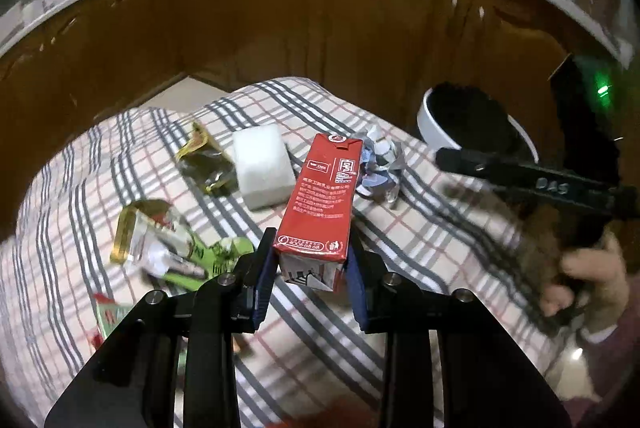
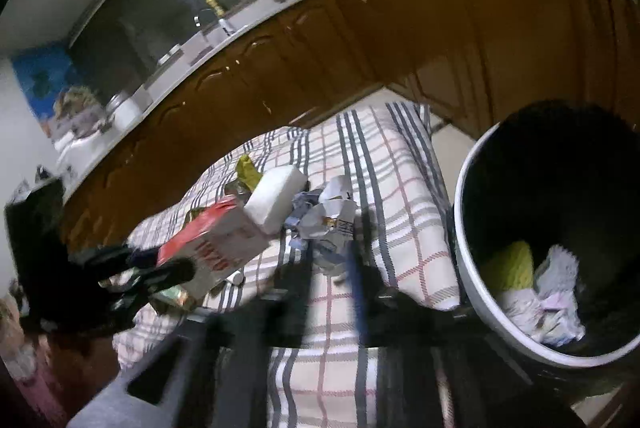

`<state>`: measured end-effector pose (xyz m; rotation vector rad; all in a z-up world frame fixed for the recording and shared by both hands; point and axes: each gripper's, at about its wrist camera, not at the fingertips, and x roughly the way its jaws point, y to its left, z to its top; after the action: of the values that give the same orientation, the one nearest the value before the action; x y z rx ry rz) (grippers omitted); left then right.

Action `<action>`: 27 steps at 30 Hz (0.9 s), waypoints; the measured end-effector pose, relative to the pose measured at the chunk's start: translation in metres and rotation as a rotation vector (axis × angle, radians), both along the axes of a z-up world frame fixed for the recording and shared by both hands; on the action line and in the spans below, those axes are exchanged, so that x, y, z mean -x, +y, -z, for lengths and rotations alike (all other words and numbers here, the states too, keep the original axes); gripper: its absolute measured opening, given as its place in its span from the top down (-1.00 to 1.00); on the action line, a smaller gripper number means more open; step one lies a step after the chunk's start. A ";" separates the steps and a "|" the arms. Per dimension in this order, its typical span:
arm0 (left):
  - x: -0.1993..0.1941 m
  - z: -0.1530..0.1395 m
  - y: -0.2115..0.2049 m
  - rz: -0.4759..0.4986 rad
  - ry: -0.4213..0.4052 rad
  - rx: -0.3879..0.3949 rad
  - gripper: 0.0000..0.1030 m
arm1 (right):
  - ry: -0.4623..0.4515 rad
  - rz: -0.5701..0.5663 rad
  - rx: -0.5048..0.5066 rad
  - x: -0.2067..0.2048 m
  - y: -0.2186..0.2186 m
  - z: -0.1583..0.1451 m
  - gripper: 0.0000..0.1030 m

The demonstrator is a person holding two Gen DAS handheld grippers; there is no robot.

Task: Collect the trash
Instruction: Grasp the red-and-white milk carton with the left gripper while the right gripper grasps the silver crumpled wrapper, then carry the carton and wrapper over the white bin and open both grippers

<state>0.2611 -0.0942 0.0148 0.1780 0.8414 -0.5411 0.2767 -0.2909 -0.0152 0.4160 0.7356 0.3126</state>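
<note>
The left gripper [image 1: 310, 260] clamps the red carton's [image 1: 320, 196] lower end; beyond the carton lie a white block [image 1: 262, 170] and crumpled paper [image 1: 378, 166].

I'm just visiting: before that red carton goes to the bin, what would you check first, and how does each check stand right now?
1. Left gripper closed on the red carton: ok, both pads press its lower end.
2. Carton clear of the checked cloth: cannot tell.
3. Bin open: ok, no lid; paper and something yellow lie inside.
4. Right gripper out of the way: not ok, it sits between carton and bin.
5. Right gripper free: cannot tell, too blurred.
6. Trash remaining: white block, crumpled paper, wrappers remain on the cloth.
</note>
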 end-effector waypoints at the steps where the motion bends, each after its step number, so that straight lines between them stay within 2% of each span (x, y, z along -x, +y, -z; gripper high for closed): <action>1: 0.002 -0.001 0.004 -0.018 0.003 0.017 0.41 | -0.002 0.005 -0.001 -0.004 0.000 0.001 0.18; 5: 0.011 -0.004 0.013 -0.079 -0.009 0.056 0.41 | 0.034 0.009 -0.025 -0.027 0.007 0.010 -0.08; 7: 0.013 -0.007 0.017 -0.098 -0.005 0.087 0.41 | 0.047 0.001 -0.010 -0.039 0.013 0.015 -0.10; 8: 0.014 -0.010 0.019 -0.110 -0.008 0.101 0.41 | 0.058 0.001 0.016 -0.044 0.017 0.018 -0.01; 9: 0.015 -0.012 0.019 -0.119 -0.011 0.109 0.41 | 0.074 -0.005 0.027 -0.047 0.019 0.023 0.47; 10: 0.016 -0.013 0.020 -0.122 -0.014 0.115 0.41 | 0.084 -0.013 0.025 -0.047 0.020 0.026 0.52; 12: 0.018 -0.016 0.017 -0.123 -0.017 0.130 0.41 | 0.073 -0.015 0.030 -0.041 0.020 0.026 0.55; 18: 0.022 -0.017 -0.007 -0.079 -0.007 0.157 0.41 | -0.017 -0.007 0.036 -0.002 0.005 0.000 0.55; 27: 0.031 -0.016 -0.052 -0.007 0.001 0.180 0.41 | -0.075 0.098 0.068 0.059 -0.055 -0.027 0.55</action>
<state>0.2297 -0.1458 0.0311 0.0104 0.7892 -0.6072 0.2176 -0.3458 0.0116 0.3727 0.6481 0.2090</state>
